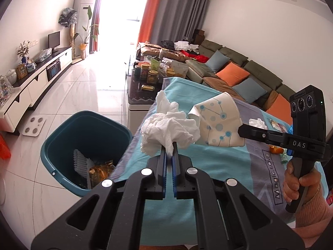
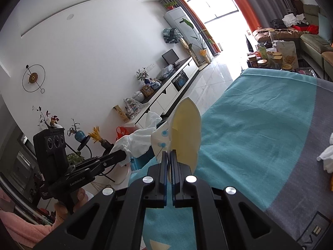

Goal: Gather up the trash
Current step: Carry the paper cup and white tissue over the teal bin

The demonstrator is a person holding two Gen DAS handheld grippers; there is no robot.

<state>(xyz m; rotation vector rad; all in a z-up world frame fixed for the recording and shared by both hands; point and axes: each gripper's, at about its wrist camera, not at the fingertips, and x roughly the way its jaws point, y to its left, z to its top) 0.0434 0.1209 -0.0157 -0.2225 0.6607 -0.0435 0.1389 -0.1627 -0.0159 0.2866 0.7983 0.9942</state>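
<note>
Paper cup (image 1: 216, 123) lies sideways in right tongs (image 1: 241, 130), mouth upward.

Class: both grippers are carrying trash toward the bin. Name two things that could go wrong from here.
1. The crumpled tissue is pinched only at a corner by the left gripper; it could tear or slip out short of the bin.
2. The flattened paper cup hangs from its edge in the right gripper and may slide free.

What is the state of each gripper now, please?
Left gripper: closed, holding the crumpled white tissue.
Right gripper: closed, holding the flattened paper cup.
</note>
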